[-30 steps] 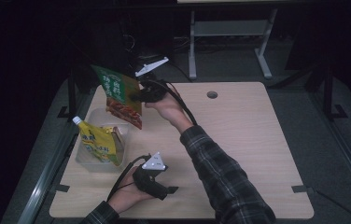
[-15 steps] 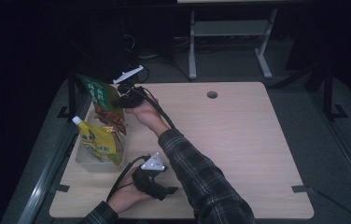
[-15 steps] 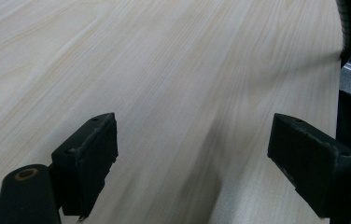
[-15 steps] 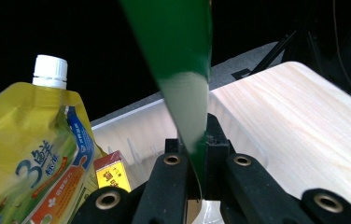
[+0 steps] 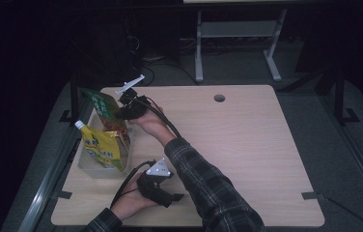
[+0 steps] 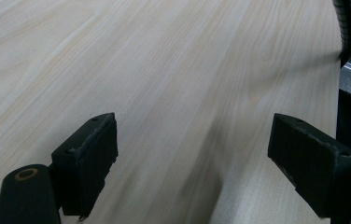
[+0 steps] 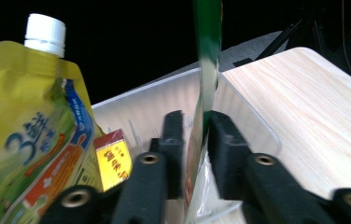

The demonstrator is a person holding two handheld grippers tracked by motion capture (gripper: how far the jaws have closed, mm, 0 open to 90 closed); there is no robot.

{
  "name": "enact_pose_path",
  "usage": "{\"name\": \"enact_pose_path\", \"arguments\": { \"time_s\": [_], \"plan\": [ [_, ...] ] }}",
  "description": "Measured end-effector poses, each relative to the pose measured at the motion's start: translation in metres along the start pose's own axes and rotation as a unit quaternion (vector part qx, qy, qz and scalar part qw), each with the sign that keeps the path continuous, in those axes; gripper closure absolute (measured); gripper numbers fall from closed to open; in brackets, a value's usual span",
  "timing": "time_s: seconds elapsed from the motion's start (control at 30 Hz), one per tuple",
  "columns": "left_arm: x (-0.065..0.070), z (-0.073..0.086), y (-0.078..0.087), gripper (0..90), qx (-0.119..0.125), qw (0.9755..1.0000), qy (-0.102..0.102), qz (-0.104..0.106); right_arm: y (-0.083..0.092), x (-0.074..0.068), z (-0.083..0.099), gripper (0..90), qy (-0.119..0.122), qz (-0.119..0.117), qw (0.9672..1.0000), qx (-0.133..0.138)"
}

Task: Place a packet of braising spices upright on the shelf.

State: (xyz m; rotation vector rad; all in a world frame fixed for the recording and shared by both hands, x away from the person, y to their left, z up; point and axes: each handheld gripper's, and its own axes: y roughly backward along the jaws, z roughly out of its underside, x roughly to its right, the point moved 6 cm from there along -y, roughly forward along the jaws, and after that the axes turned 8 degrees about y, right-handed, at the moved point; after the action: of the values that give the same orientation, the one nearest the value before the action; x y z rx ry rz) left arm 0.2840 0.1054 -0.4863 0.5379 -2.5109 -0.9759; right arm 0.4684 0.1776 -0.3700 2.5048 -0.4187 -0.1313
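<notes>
Presently the step in hand is judged to be the release of a green packet [image 7: 207, 70] into the clear bin [image 5: 89, 166] at the left edge of the counter [image 5: 247, 145]. The right gripper [image 5: 127, 110] hangs over the bin's far end, and its jaws have just been opening with the packet between them. In the right gripper view the packet stands upright in the gap; the jaws are parted with slack on one side, and whether the other jaw touches it cannot be told. The packet's lower edge is down inside the bin, beside a yellow pouch [image 7: 29, 116] with a white cap and a small red-and-yellow packet [image 7: 113, 161].

Next move, by judgement: widen the jaws fully, then lift the gripper straight up and clear, without dragging the packet or tipping the pouch.

The left gripper [image 5: 156, 187] rests low on the counter near the front edge, well apart from the bin, jaws spread wide with only bare wood between them.
</notes>
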Motion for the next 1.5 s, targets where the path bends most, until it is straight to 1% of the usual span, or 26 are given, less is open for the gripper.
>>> {"name": "enact_pose_path", "arguments": {
  "time_s": [0.03, 0.1, 0.2, 0.27, 0.37, 0.43, 0.47, 0.57, 0.63, 0.67, 0.7, 0.77, 0.8, 0.83, 0.87, 0.93, 0.97, 1.0, 1.03, 1.07, 1.1, 1.2, 1.23, 1.37, 1.47, 1.5],
  "plan": [
    [0.001, 0.000, 0.000, 15.5, 0.001, 1.0000, 0.007, 0.003, 0.004, 0.000, 0.000, 69.8, -0.001, 0.000, 1.0000, 0.002],
    [0.001, 0.001, 0.000, 15.5, 0.001, 0.9999, 0.009, 0.006, 0.015, 0.001, 0.001, 62.7, 0.001, 0.004, 1.0000, 0.008],
    [0.000, 0.001, 0.000, 15.5, -0.002, 1.0000, 0.005, 0.005, 0.029, 0.002, 0.006, 51.7, -0.003, 0.011, 0.9998, 0.013],
    [-0.002, 0.001, 0.001, 15.5, -0.003, 1.0000, -0.002, 0.004, 0.041, 0.003, 0.012, 46.5, -0.002, 0.017, 0.9997, 0.015],
    [-0.001, 0.002, 0.000, 15.5, 0.001, 0.9999, 0.012, 0.007, 0.058, 0.005, 0.024, 43.5, 0.002, 0.025, 0.9996, 0.012],
    [-0.001, 0.002, 0.000, 15.5, 0.004, 0.9999, 0.010, 0.009, 0.070, 0.006, 0.036, 42.1, 0.003, 0.030, 0.9995, 0.011],
    [-0.001, 0.002, 0.000, 15.5, 0.002, 0.9999, 0.006, 0.009, 0.076, 0.008, 0.042, 41.5, 0.003, 0.034, 0.9994, 0.009],
    [-0.002, 0.002, 0.000, 15.5, 0.001, 1.0000, 0.001, 0.010, 0.090, 0.009, 0.059, 40.3, -0.008, 0.043, 0.9990, 0.008],
    [-0.002, 0.002, 0.000, 15.5, 0.003, 0.9999, 0.000, 0.010, 0.100, 0.012, 0.073, 39.6, -0.011, 0.049, 0.9987, 0.008],
    [-0.002, 0.002, 0.001, 15.5, -0.001, 0.9999, -0.002, 0.010, 0.106, 0.012, 0.079, 39.4, -0.016, 0.052, 0.9985, 0.007],
    [-0.003, 0.002, 0.001, 15.5, 0.000, 0.9999, -0.007, 0.009, 0.111, 0.013, 0.087, 39.2, -0.015, 0.056, 0.9983, 0.007],
    [-0.002, 0.002, 0.001, 15.5, 0.001, 1.0000, -0.002, 0.008, 0.120, 0.014, 0.102, 38.0, -0.013, 0.064, 0.9978, 0.002],
    [-0.003, 0.002, 0.002, 15.4, 0.001, 1.0000, -0.003, 0.008, 0.126, 0.013, 0.111, 37.9, -0.022, 0.066, 0.9976, 0.002],
    [-0.003, 0.002, 0.002, 15.5, 0.001, 1.0000, -0.004, 0.009, 0.130, 0.013, 0.118, 37.6, -0.021, 0.068, 0.9975, 0.000],
    [-0.003, 0.002, 0.002, 15.5, 0.003, 1.0000, -0.001, 0.009, 0.135, 0.012, 0.126, 37.3, -0.028, 0.070, 0.9971, -0.002],
    [-0.005, 0.002, 0.004, 15.5, 0.003, 0.9999, -0.010, 0.003, 0.146, 0.009, 0.146, 37.0, -0.029, 0.077, 0.9966, -0.008],
    [-0.006, 0.002, 0.004, 15.5, 0.002, 1.0000, -0.010, 0.002, 0.150, 0.008, 0.153, 36.4, -0.031, 0.079, 0.9963, -0.013],
    [-0.006, 0.002, 0.004, 15.5, 0.008, 1.0000, -0.005, 0.001, 0.155, 0.006, 0.162, 36.2, -0.031, 0.082, 0.9960, -0.017],
    [-0.007, 0.002, 0.005, 15.5, 0.004, 1.0000, -0.008, 0.000, 0.160, 0.004, 0.171, 35.7, -0.031, 0.086, 0.9957, -0.019],
    [-0.008, 0.002, 0.006, 15.5, 0.005, 1.0000, -0.003, 0.000, 0.165, 0.002, 0.181, 35.1, -0.031, 0.090, 0.9951, -0.026],
    [-0.009, 0.002, 0.006, 15.5, 0.008, 0.9999, -0.005, -0.002, 0.170, 0.000, 0.190, 34.8, -0.028, 0.095, 0.9945, -0.033],
    [-0.010, 0.002, 0.007, 15.5, 0.010, 0.9999, 0.002, -0.004, 0.185, -0.008, 0.218, 33.9, -0.031, 0.105, 0.9928, -0.049],
    [-0.011, 0.002, 0.007, 15.5, 0.010, 0.9999, 0.000, -0.005, 0.190, -0.012, 0.230, 33.7, -0.038, 0.104, 0.9921, -0.059],
    [-0.012, 0.002, 0.007, 15.5, 0.009, 0.9999, -0.001, -0.007, 0.205, -0.025, 0.259, 32.3, -0.050, 0.098, 0.9898, -0.090],
    [-0.012, 0.003, 0.006, 15.5, 0.010, 0.9999, 0.004, -0.006, 0.212, -0.032, 0.276, 31.7, -0.056, 0.099, 0.9886, -0.098],
    [-0.013, 0.003, 0.007, 15.5, 0.005, 1.0000, -0.002, -0.008, 0.214, -0.033, 0.280, 31.2, -0.059, 0.099, 0.9884, -0.099]
  ]
}}
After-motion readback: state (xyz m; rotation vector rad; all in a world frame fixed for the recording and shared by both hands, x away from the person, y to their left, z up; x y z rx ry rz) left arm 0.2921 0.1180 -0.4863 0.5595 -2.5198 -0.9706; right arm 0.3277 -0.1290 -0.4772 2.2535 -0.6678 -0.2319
